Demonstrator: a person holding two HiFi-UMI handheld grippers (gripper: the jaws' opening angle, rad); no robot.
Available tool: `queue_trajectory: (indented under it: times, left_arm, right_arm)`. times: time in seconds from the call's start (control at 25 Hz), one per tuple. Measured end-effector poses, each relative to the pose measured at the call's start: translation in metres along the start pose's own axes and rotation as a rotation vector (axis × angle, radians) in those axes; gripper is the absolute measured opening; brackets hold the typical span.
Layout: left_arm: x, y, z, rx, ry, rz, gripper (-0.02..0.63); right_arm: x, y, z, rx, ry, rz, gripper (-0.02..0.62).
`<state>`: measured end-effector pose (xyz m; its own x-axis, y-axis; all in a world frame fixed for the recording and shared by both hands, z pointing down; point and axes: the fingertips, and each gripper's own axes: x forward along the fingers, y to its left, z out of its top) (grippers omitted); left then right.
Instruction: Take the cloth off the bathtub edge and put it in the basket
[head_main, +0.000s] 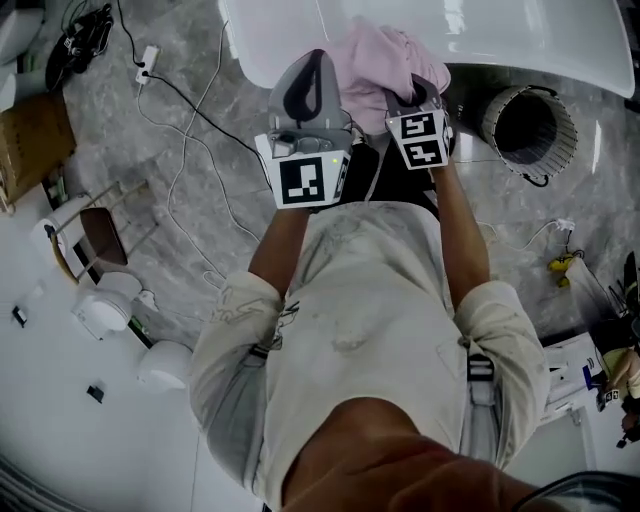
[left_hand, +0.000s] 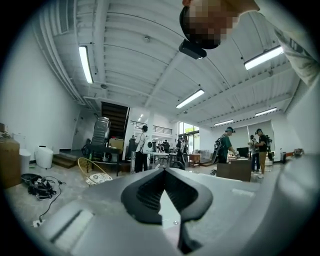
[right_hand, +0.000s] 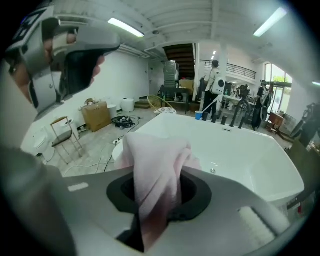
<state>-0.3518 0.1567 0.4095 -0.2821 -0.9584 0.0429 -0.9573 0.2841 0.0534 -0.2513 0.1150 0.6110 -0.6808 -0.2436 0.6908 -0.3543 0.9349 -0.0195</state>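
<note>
A pink cloth (head_main: 375, 58) is bunched over the near rim of the white bathtub (head_main: 500, 30). My right gripper (head_main: 416, 95) is shut on it. In the right gripper view the cloth (right_hand: 155, 165) hangs out from between the jaws of that gripper (right_hand: 160, 192), with the tub (right_hand: 235, 145) just behind. My left gripper (head_main: 312, 60) is beside the cloth on its left, pointing away from me. It is shut with nothing in it, and in its own view the left gripper (left_hand: 162, 175) points out into the room. The ribbed round basket (head_main: 565, 135) stands on the floor to the right of the tub.
Cables (head_main: 190, 130) and a power strip (head_main: 148, 62) trail over the grey marble floor at left. A cardboard box (head_main: 30, 140) and a small chair (head_main: 95, 235) stand further left. Several people (left_hand: 225, 145) stand far across the hall.
</note>
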Motion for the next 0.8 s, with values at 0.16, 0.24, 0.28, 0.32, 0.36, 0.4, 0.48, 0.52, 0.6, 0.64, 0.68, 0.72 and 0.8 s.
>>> queue_trajectory:
  times: [0.16,0.24,0.28,0.32,0.36,0.4,0.48,0.52,0.6,0.64,0.68,0.72,0.8]
  left_arm:
    - [0.007,-0.023,0.017,-0.001,-0.021,-0.079,0.002]
    - [0.011,-0.036,0.027,0.002,-0.033,-0.117,0.002]
    - [0.013,-0.043,0.031,0.003,-0.041,-0.137,0.002]
    - [0.017,-0.05,0.036,0.003,-0.049,-0.157,0.002]
    - [0.021,-0.057,0.041,0.004,-0.056,-0.178,0.002]
    - [0.025,-0.065,0.046,0.004,-0.065,-0.198,0.002]
    - [0.033,-0.08,0.058,0.004,-0.084,-0.233,0.002]
    - [0.035,-0.088,0.064,0.004,-0.094,-0.249,0.002]
    - [0.042,-0.103,0.075,0.003,-0.113,-0.279,0.002]
    - [0.045,-0.11,0.08,0.003,-0.121,-0.292,0.002]
    - [0.049,-0.118,0.085,0.002,-0.127,-0.305,0.002]
    - [0.053,-0.125,0.089,0.001,-0.133,-0.318,0.002]
    - [0.059,-0.143,0.096,-0.006,-0.14,-0.346,0.002]
  right_arm:
    - [-0.042,-0.021,0.022,0.087,-0.075,-0.088,0.093]
    - [-0.064,-0.033,0.03,0.14,-0.117,-0.124,0.092]
    - [-0.076,-0.039,0.034,0.164,-0.139,-0.145,0.091]
    - [-0.088,-0.047,0.037,0.184,-0.163,-0.17,0.091]
    - [-0.1,-0.055,0.041,0.204,-0.189,-0.198,0.089]
    - [-0.112,-0.064,0.045,0.226,-0.218,-0.225,0.089]
    - [-0.139,-0.08,0.053,0.272,-0.276,-0.274,0.087]
    - [-0.152,-0.088,0.057,0.291,-0.306,-0.297,0.087]
    - [-0.179,-0.103,0.065,0.316,-0.364,-0.342,0.086]
    - [-0.192,-0.111,0.069,0.324,-0.393,-0.367,0.086]
    - [-0.205,-0.119,0.074,0.331,-0.422,-0.393,0.084]
    - [-0.219,-0.126,0.078,0.339,-0.45,-0.421,0.084]
    - [-0.246,-0.142,0.082,0.361,-0.504,-0.478,0.083]
